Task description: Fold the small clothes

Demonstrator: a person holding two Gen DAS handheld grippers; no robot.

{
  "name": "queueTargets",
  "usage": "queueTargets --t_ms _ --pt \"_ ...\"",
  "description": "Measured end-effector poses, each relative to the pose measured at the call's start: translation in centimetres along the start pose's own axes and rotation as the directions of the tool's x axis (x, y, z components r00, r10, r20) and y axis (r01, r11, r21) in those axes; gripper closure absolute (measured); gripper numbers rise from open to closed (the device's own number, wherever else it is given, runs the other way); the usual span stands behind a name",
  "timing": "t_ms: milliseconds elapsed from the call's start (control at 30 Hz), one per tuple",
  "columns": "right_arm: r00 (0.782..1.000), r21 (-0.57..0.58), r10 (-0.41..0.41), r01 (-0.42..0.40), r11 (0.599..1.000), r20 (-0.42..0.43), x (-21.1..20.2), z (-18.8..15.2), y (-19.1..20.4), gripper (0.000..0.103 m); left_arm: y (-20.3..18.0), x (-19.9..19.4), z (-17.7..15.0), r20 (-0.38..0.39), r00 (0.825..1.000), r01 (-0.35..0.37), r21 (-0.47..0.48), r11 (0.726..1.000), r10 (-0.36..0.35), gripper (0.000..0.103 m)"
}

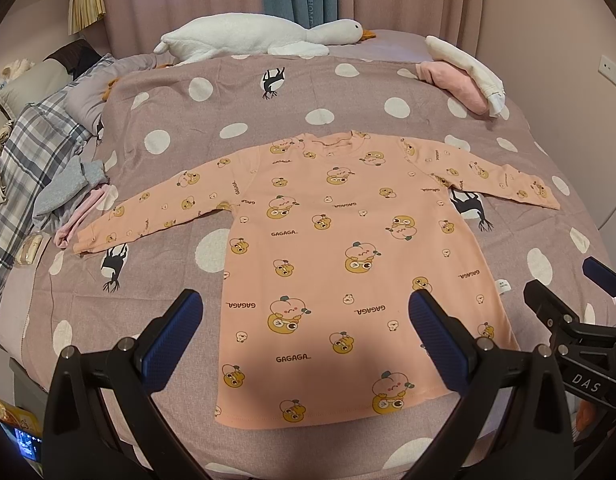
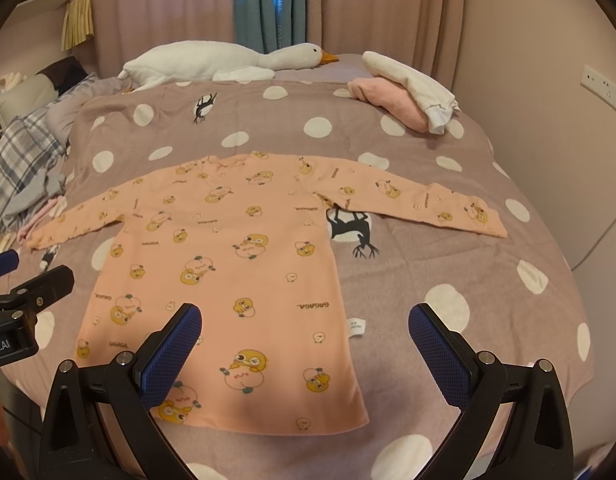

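A small peach long-sleeved shirt [image 1: 340, 248] with yellow duck prints lies flat on the bed, neck away from me, both sleeves spread out sideways. The same shirt [image 2: 227, 264] fills the middle of the right wrist view. My left gripper [image 1: 303, 320] hovers open above the shirt's lower hem, holding nothing. My right gripper [image 2: 303, 324] is open too, over the shirt's lower right edge near a white care label [image 2: 354, 327]. The right gripper [image 1: 580, 304] shows at the right edge of the left wrist view, and the left gripper [image 2: 23, 284] at the left edge of the right wrist view.
The bed cover [image 1: 267, 112] is mauve with white dots. A white goose plush [image 1: 259, 36] lies at the far edge. Folded pink and white clothes [image 1: 464, 76] sit far right. A pile of plaid and grey clothes [image 1: 39, 168] lies at the left. Curtains hang behind.
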State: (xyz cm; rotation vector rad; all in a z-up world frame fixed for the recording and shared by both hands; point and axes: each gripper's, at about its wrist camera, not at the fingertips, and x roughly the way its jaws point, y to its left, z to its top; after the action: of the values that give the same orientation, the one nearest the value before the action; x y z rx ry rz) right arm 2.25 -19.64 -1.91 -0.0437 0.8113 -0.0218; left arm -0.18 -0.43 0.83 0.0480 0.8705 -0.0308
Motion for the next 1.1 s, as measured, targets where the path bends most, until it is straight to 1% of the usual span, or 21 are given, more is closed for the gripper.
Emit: queueTargets --t_ms 833,967,1100 --pt "1.000 0.003 -0.002 0.002 1.000 -0.001 0.0 0.0 -0.1 0.001 -0.1 0.0 -0.1 -0.002 1.000 0.002 0.002 1.000 -0.002 0.000" --pt "1.000 0.018 -0.006 0.007 1.000 -0.027 0.5 0.0 -0.3 0.001 0.1 0.7 -0.3 -0.022 1.000 -0.001 0.001 1.000 0.001 0.000" --pt "0.998 0.035 -0.007 0.009 0.999 -0.056 1.2 -0.7 -0.8 0.001 0.3 1.7 -0.5 -0.049 0.999 -0.005 0.000 1.000 0.005 0.000"
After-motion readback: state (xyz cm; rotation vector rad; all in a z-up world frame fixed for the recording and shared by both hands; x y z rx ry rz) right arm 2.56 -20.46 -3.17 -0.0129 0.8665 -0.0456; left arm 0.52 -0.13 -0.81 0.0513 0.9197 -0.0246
